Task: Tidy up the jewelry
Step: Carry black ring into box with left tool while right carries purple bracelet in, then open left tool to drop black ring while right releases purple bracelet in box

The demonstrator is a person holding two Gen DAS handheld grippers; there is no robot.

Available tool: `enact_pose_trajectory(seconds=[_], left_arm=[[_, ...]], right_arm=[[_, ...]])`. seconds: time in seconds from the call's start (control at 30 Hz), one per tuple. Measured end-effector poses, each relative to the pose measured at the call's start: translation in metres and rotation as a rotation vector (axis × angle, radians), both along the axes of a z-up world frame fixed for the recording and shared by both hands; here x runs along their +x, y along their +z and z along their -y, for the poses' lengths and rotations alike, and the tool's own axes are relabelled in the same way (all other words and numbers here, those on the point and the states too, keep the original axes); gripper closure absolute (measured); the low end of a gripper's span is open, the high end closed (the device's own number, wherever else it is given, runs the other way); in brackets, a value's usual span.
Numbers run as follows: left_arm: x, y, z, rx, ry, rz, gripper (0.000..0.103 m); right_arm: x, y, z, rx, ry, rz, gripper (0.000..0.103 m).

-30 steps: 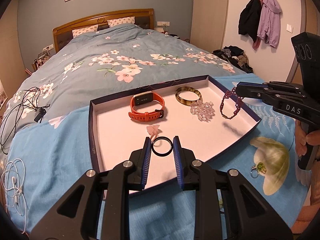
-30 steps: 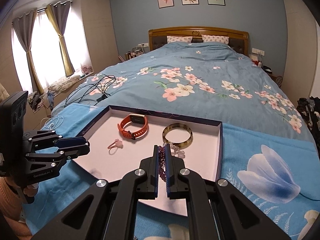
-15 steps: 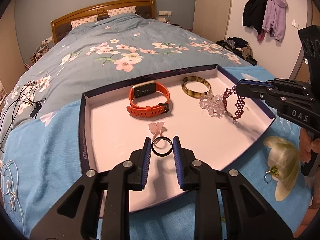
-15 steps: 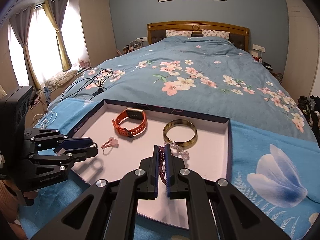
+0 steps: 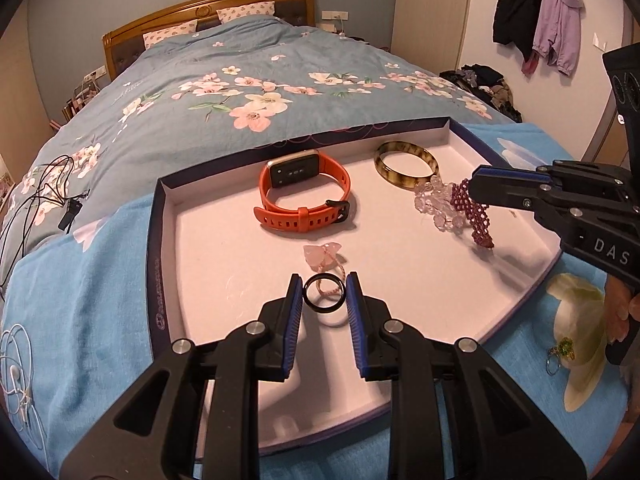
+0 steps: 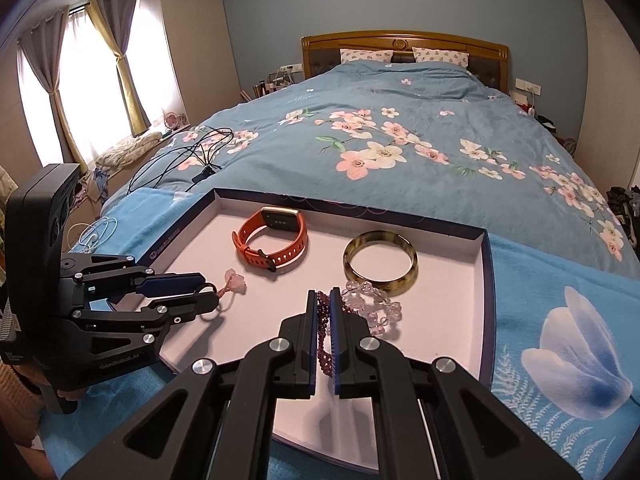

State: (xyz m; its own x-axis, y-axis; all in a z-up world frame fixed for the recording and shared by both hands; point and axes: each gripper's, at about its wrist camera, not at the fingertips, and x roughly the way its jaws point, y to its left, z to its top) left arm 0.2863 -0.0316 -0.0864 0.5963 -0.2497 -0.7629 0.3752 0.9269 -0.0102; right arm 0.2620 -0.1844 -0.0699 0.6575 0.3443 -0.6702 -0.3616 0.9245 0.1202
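The left gripper (image 5: 323, 294) pinches a black ring (image 5: 323, 298) and the right gripper (image 6: 323, 312) squeezes a purple bead bracelet (image 5: 476, 216), both just over the tray (image 5: 154, 240). An orange watch (image 5: 304, 200), a brown bangle (image 5: 406, 164), clear beads (image 5: 434, 204) and a pink charm (image 5: 322, 255) already lie inside. A green ring (image 5: 562, 350) waits outside on the blanket, so I think a little is left.

One shallow box tray (image 5: 162, 240) holds one orange smartwatch (image 5: 304, 196), one tortoiseshell bangle (image 5: 406, 164), one clear crystal bead bracelet (image 5: 434, 204) and one pink charm ring (image 5: 322, 256). Two grippers: left gripper (image 5: 324, 300) with one black ring (image 5: 324, 299); right gripper (image 6: 324, 320) with one garnet bead bracelet (image 6: 323, 344). One green-stone ring (image 5: 560, 354) lies outside on the one bedspread (image 5: 80, 272).
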Motion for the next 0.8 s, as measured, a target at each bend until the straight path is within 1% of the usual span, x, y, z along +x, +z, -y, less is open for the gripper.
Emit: enact_pose_trajectory(seconds=[0.2, 0.33, 0.43, 0.5, 0.57, 0.67, 0.8], left_arm=[[0.006, -0.003, 0.004, 0.000, -0.005, -0.015, 0.080], [0.004, -0.002, 0.005, -0.003, 0.007, -0.003, 0.080], [-0.003, 0.009, 0.002, 0.000, 0.021, 0.043, 0.077], [-0.011, 0.018, 0.000, -0.002, 0.026, 0.079, 0.072], [-0.022, 0.031, -0.004, -0.013, 0.021, 0.120, 0.070], [-0.039, 0.044, -0.009, -0.024, 0.006, 0.160, 0.069], [-0.068, 0.054, -0.011, -0.043, -0.041, 0.186, 0.066]], right_arm=[[0.001, -0.001, 0.006, 0.029, -0.015, -0.013, 0.096], [-0.002, 0.003, 0.010, 0.044, -0.022, -0.005, 0.096], [-0.007, 0.008, 0.014, 0.058, -0.023, 0.003, 0.095], [-0.013, 0.012, 0.017, 0.066, -0.022, 0.012, 0.093], [-0.020, 0.016, 0.019, 0.074, -0.015, 0.019, 0.090], [-0.036, 0.023, 0.023, 0.080, 0.002, 0.035, 0.084], [-0.059, 0.025, 0.026, 0.075, 0.025, 0.045, 0.081]])
